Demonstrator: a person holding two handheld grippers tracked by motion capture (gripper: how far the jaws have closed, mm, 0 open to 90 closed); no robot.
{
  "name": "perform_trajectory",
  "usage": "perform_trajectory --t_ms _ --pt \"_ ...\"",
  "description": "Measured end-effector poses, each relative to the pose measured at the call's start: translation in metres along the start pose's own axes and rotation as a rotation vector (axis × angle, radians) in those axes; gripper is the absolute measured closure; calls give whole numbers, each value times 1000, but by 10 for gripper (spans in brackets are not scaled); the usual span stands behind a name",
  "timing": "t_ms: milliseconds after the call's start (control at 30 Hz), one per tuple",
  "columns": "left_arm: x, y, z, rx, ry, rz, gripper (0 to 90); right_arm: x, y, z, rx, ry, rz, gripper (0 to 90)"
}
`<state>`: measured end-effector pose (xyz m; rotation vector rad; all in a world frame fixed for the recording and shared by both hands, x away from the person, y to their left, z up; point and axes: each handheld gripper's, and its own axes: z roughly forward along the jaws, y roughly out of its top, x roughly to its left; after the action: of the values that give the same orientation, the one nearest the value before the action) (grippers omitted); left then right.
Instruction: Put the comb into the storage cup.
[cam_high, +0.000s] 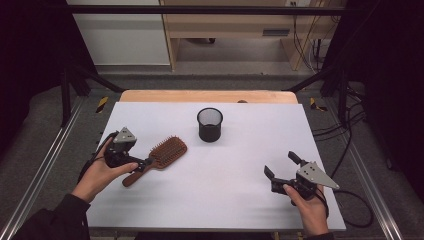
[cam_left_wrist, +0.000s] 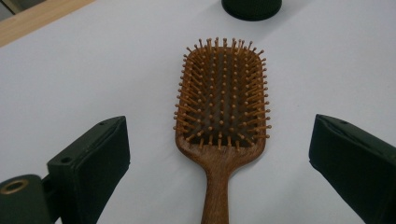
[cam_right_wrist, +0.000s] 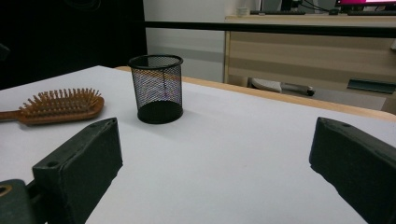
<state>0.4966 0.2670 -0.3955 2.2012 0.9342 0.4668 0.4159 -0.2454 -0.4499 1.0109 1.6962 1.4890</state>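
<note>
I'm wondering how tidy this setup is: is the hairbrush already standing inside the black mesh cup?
No, the hairbrush lies flat on the white table, bristles up, apart from the black mesh cup.

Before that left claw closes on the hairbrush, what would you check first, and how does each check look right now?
1. Left gripper open wide enough for the handle: ok, its jaws stand far apart.
2. Hairbrush lined up between the jaws: ok, handle runs down the middle, bristles up.
3. Jaws already touching the handle: not ok, both are clear of it.
4. Hairbrush lying flat on the table: ok.
5. Mesh cup upright with its mouth open: ok.
6. Right gripper out of the way: ok, open and holding nothing, on the far side of the table.
</note>
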Motion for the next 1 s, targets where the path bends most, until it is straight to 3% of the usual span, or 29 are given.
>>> perform_trajectory --t_ms 200,400,567,767,1000 --pt "2 0 13 57 -13 19 54 0 0 0 0 -2 2 24" --pt "5 -1 19 82 -12 9 52 -1 0 0 -1 -4 4 25" --pt "5 -2 25 119 -24 26 57 -1 0 1 0 -4 6 25" --pt "7 -2 30 125 -10 26 73 -2 0 0 -1 -5 8 25" --pt "10 -3 35 143 -24 24 73 -2 0 0 0 -4 9 26"
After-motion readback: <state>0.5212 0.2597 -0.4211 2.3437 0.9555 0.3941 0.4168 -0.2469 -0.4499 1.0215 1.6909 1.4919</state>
